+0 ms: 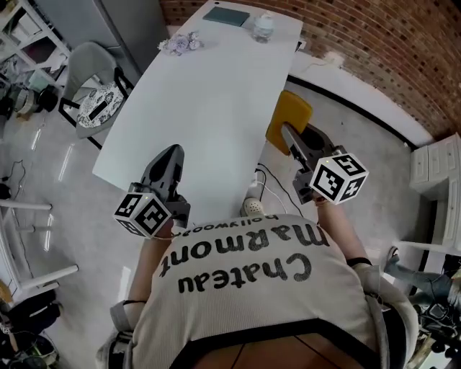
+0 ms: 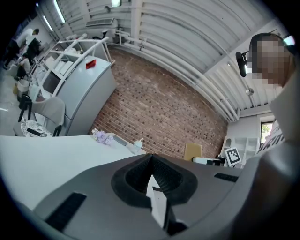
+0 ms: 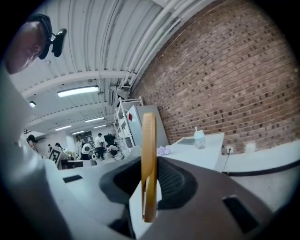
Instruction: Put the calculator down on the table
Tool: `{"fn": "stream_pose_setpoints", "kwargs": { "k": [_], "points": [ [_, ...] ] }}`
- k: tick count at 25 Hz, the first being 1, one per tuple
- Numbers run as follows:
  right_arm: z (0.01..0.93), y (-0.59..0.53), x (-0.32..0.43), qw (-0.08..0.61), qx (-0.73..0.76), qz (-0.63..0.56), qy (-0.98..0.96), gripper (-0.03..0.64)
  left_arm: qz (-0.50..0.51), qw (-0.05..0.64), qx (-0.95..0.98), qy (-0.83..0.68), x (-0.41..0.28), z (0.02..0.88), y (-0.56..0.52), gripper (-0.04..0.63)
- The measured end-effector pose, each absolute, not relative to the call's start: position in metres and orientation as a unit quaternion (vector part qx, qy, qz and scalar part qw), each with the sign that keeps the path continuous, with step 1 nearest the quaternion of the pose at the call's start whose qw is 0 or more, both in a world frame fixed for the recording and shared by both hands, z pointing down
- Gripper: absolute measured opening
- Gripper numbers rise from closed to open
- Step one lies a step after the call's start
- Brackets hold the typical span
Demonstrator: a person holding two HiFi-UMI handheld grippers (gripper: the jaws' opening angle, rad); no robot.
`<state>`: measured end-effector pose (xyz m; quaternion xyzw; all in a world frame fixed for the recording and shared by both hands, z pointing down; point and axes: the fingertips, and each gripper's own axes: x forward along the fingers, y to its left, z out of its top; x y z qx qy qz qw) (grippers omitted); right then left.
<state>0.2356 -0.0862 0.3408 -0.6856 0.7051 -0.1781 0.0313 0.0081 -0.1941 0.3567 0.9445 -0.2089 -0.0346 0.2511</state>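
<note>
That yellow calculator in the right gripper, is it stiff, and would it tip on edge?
Probably stiff: the calculator juts straight from the right gripper without sagging. It looks thin edge-on, so likely topples on edge; laid flat on the table it should sit steady.

Smooth matt table point(image 1: 209, 101), rough brick wall point(image 1: 374, 43).

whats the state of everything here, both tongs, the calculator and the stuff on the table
left tongs, shut, nothing in them
right tongs, shut on the calculator
calculator, held on edge in the air by the table's right edge, not yet set down
table, things only at its far end
bottle, upright
teal pad, lying flat
</note>
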Motion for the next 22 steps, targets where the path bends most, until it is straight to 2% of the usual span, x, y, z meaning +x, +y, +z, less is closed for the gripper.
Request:
{"fn": "stream_pose_setpoints", "kwargs": {
  "k": [7,22],
  "points": [
    [0.37,-0.145,0.305,0.034,-0.652,-0.204,0.729,0.092,-0.028,0.246,0.93,-0.274,0.043,0.359,-0.214,0.003],
    [0.459,-0.308,0.328,-0.031,-0.569,-0.265,0.778,0.092,-0.025,0.236,0.839,-0.49,-0.026,0.368,-0.225,0.003]
  ]
}}
